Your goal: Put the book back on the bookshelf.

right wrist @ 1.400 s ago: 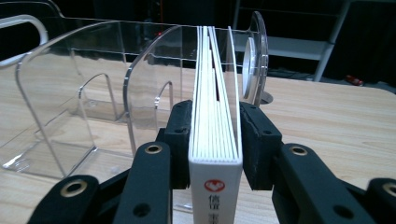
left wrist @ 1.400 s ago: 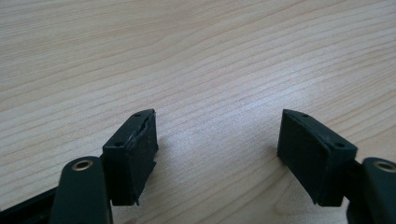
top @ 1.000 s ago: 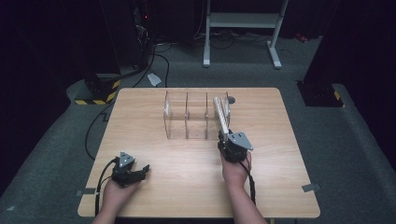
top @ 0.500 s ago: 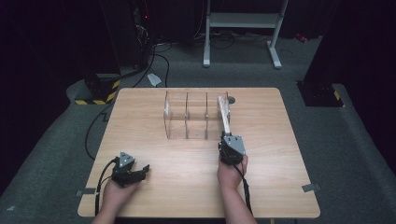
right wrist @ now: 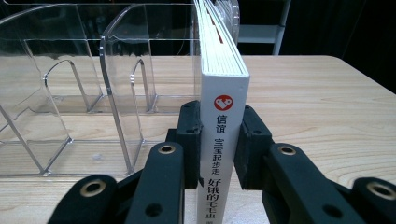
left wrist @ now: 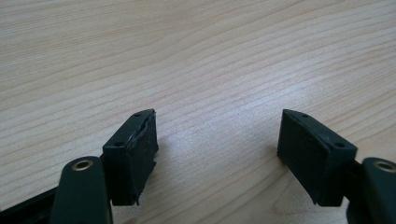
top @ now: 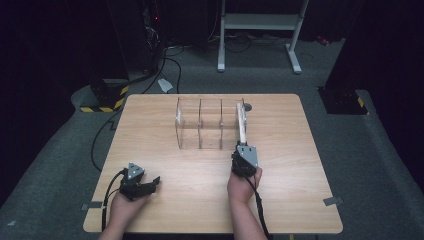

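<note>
The right gripper (right wrist: 220, 147) had just closed its fingers (right wrist: 189, 140) on the spine of the book (right wrist: 223, 135), which stood upright at the right end of the clear rack (top: 200, 125). That pinch probably meant the book could now be pushed in or pulled free. The left gripper (left wrist: 217, 149) rested on the tabletop (top: 300, 150), fingers spread and empty.

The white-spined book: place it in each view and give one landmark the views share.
High view: the white-spined book stands on edge at the clear acrylic divider rack's right end, centre.
Right gripper view: its spine fills the lower centre, clamped.
Left gripper view: wooden table and black pads.
Shared landmark: the rack.
</note>
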`<act>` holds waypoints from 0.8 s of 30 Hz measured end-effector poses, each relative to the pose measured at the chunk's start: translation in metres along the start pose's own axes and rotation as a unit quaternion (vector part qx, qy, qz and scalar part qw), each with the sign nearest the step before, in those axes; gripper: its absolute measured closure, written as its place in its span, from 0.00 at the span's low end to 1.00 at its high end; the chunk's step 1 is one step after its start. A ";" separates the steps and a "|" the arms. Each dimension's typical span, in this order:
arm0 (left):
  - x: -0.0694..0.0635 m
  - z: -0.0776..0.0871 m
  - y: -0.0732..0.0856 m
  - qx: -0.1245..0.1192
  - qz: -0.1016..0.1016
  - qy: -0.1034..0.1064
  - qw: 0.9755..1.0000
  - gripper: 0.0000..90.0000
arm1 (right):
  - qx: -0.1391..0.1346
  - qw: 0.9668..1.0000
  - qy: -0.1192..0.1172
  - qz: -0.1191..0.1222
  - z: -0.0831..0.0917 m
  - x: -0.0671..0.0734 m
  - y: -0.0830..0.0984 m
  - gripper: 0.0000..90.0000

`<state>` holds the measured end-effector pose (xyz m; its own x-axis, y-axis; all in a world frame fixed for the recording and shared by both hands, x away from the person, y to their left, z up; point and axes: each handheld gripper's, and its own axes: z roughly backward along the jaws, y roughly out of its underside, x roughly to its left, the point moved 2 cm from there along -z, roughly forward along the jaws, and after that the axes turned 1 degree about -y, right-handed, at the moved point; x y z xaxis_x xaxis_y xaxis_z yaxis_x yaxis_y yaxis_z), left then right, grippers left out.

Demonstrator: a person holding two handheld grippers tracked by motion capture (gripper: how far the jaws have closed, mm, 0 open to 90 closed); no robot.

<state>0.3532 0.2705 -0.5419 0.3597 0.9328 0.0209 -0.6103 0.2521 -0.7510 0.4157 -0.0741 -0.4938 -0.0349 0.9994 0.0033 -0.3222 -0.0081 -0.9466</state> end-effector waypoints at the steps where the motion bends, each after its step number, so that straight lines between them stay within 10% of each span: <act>1: 0.000 0.000 0.000 0.000 0.000 0.000 1.000 0.32 | 0.001 1.000 -0.005 0.002 0.000 -0.001 0.000 0.81; 5: 0.000 0.000 0.000 0.000 0.000 0.000 1.000 0.32 | -0.007 1.000 -0.025 0.003 0.005 -0.007 -0.002 0.66; 8: 0.000 0.000 0.000 0.000 0.000 0.000 1.000 0.32 | -0.008 0.996 -0.089 -0.002 0.013 -0.016 -0.002 0.55; 16: 0.000 0.000 0.000 0.000 0.000 0.000 1.000 0.32 | -0.004 0.992 -0.124 0.015 0.026 -0.042 0.007 0.75; 24: 0.000 0.000 0.000 0.000 0.001 0.000 1.000 0.32 | -0.003 0.991 -0.131 0.027 0.023 -0.037 0.004 0.81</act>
<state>0.3533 0.2703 -0.5419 0.3587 0.9332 0.0203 -0.6109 0.2511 -0.7508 0.3943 -0.1116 -0.4904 -0.2964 0.9544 0.0358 -0.3084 -0.0601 -0.9494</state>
